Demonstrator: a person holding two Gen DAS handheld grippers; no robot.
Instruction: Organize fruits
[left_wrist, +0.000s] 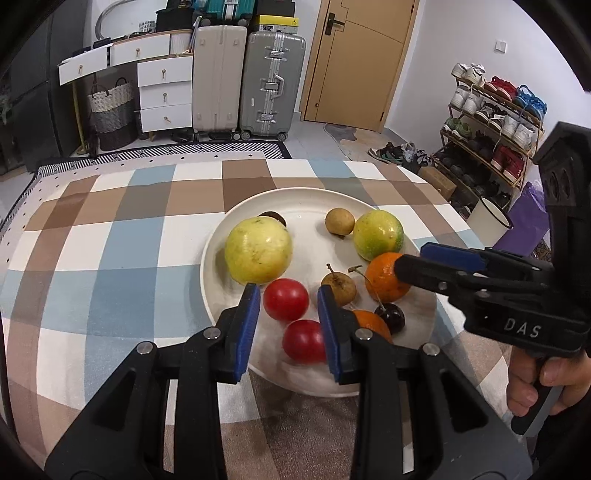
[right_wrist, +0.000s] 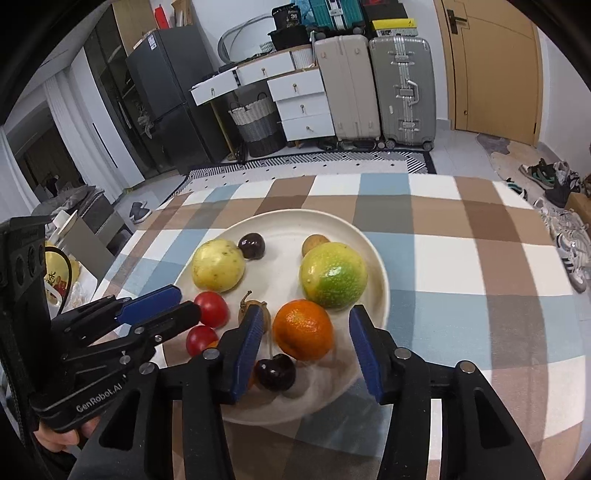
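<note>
Both grippers are hanging open over the plate (right_wrist: 373, 258) w/ all the fruit piled on it, left gripper (left_wrist: 290, 308) straddling a tomato (left_wrist: 286, 299) and right gripper (right_wrist: 306, 332) bracketing the orange (right_wrist: 303, 329) near its front rim, prob lining up picks.

Glossy tomatoes (left_wrist: 286, 299) sit on a smooth glazed plate (left_wrist: 295, 201).

Heaped on a round white plate (right_wrist: 380, 273): a pale yellow guava (left_wrist: 258, 249), a yellow-green citrus (right_wrist: 333, 275), two oranges, one (right_wrist: 303, 329) in full view. Scattered between: two red tomatoes (left_wrist: 286, 299), two dark cherries (right_wrist: 276, 371), two small brown longans (left_wrist: 340, 220).
</note>
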